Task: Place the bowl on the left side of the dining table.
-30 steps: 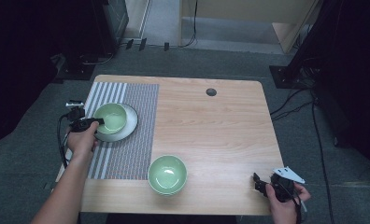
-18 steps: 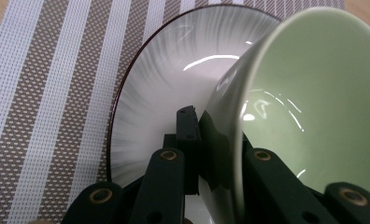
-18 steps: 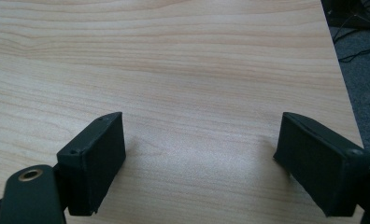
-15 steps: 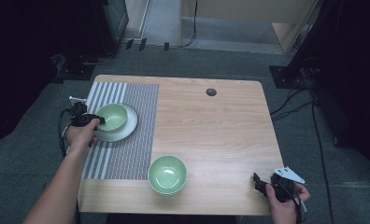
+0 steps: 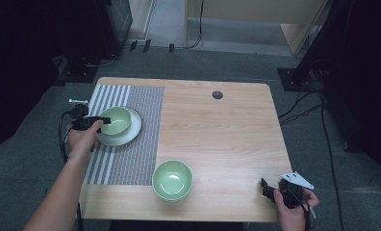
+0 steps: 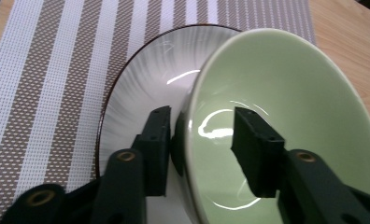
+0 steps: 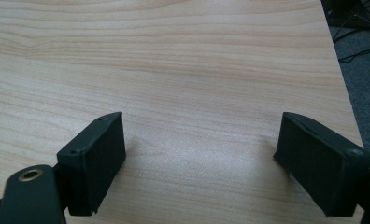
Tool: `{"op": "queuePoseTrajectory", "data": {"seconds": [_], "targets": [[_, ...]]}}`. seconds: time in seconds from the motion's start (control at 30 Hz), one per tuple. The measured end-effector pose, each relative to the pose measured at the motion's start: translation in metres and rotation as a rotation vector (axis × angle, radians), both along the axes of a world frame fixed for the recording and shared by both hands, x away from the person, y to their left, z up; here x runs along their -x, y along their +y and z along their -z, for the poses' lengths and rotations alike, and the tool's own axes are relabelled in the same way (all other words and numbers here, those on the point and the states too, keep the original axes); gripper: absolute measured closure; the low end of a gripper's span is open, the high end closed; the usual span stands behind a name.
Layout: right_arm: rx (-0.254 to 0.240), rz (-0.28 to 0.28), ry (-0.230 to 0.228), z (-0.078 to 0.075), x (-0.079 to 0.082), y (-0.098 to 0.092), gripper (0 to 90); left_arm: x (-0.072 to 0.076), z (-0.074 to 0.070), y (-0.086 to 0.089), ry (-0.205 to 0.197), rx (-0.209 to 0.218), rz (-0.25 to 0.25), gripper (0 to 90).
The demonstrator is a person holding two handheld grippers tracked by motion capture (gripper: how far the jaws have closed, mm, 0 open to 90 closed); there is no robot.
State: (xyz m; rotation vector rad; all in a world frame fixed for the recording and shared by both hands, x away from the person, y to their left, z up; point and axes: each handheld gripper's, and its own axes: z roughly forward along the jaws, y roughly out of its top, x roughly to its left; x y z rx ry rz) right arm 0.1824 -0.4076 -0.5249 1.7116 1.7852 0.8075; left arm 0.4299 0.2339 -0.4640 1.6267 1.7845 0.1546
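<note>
A pale green bowl (image 5: 115, 120) (image 6: 290, 93) rests on a white plate (image 5: 131, 132) (image 6: 145, 79) on the striped placemat (image 5: 135, 149) (image 6: 47, 93). My left gripper (image 5: 102, 121) (image 6: 202, 116) straddles the bowl's near rim, one jaw outside the wall and one inside. Its jaws have just been opening, and the inner pad stands clear of the wall. A second green bowl (image 5: 172, 179) sits near the table's front edge. My right gripper (image 5: 264, 187) (image 7: 199, 135) rests open at the front right corner, with bare wood between its jaws.
The wooden table (image 5: 217, 134) (image 7: 174, 56) has a small black disc (image 5: 217, 95) set into it near the far edge. Dark equipment and cables lie on the floor around the table. The table's right edge is close to my right gripper.
The left hand and the bowl on the plate have shifted slightly toward the far side. The right hand has not moved.
</note>
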Motion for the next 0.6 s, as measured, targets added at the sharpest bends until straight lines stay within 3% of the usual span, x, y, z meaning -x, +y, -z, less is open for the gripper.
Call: {"op": "queuePoseTrajectory", "data": {"seconds": [0.2,0.37,0.4,0.47,0.6], "targets": [[0.0,0.0,0.0,0.0,0.0,0.0,15.5,0.005,-0.002,0.003,-0.036,0.029,-0.008,42.7],[0.0,0.0,0.0,0.0,0.0,0.0,15.5,0.006,-0.003,0.001,-0.049,0.003,0.002,23.3],[0.0,0.0,0.0,0.0,0.0,0.0,15.5,0.007,-0.003,-0.001,-0.056,-0.02,0.008,18.8],[0.0,0.0,0.0,0.0,0.0,0.0,15.5,0.009,-0.004,-0.003,-0.068,-0.048,0.016,16.6],[0.0,0.0,0.0,0.0,0.0,0.0,15.5,0.012,-0.005,-0.004,-0.097,-0.048,0.011,16.6]]}}
